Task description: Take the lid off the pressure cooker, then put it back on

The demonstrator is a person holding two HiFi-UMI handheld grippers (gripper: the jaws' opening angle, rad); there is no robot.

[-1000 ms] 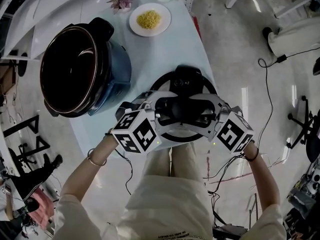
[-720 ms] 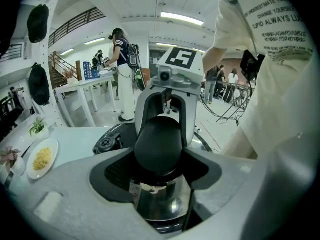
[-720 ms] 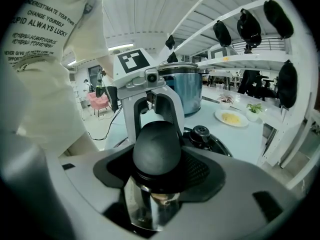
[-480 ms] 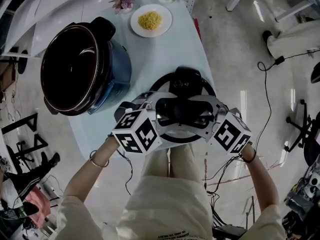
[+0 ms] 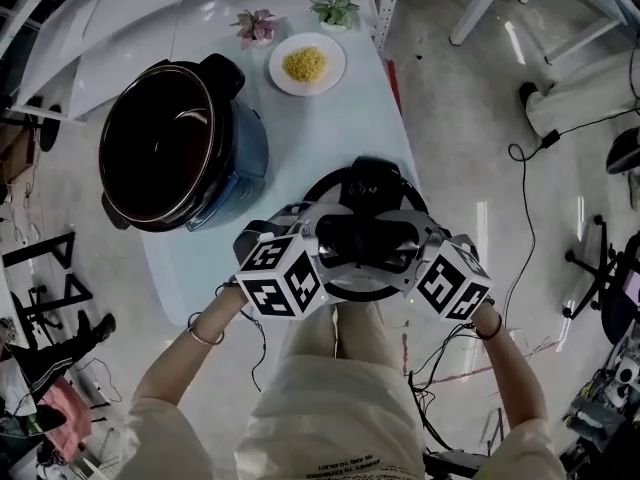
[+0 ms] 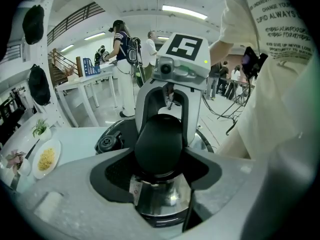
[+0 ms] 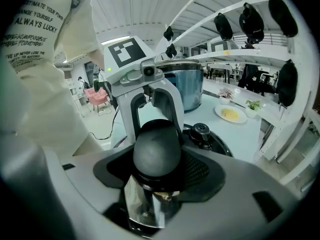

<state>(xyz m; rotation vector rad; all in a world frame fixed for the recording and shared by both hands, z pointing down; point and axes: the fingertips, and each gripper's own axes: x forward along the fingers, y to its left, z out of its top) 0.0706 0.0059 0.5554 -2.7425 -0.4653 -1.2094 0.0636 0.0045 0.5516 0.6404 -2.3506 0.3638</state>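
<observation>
The open pressure cooker pot (image 5: 175, 158), dark inside with a blue shell, stands on the left of the pale table (image 5: 330, 128). Its round black lid (image 5: 372, 176) is over the table's near right edge; whether it rests there I cannot tell. My left gripper (image 5: 325, 240) and right gripper (image 5: 410, 240) face each other across the lid's black handle (image 5: 367, 236), both shut on it. In the left gripper view the handle (image 6: 159, 144) fills the space in the left gripper (image 6: 159, 173). The right gripper view shows the handle (image 7: 156, 151) likewise clamped by the right gripper (image 7: 157, 178).
A white plate of yellow food (image 5: 306, 64) and two small potted plants (image 5: 256, 26) (image 5: 335, 9) sit at the table's far end. Cables (image 5: 530, 138) run over the floor at right, beside a chair base (image 5: 595, 268). People stand at tables (image 6: 125, 59) in the background.
The head view has shifted a little, so the pot and plate sit lower in the picture. Both grippers keep their hold on the lid's handle and have barely moved.
</observation>
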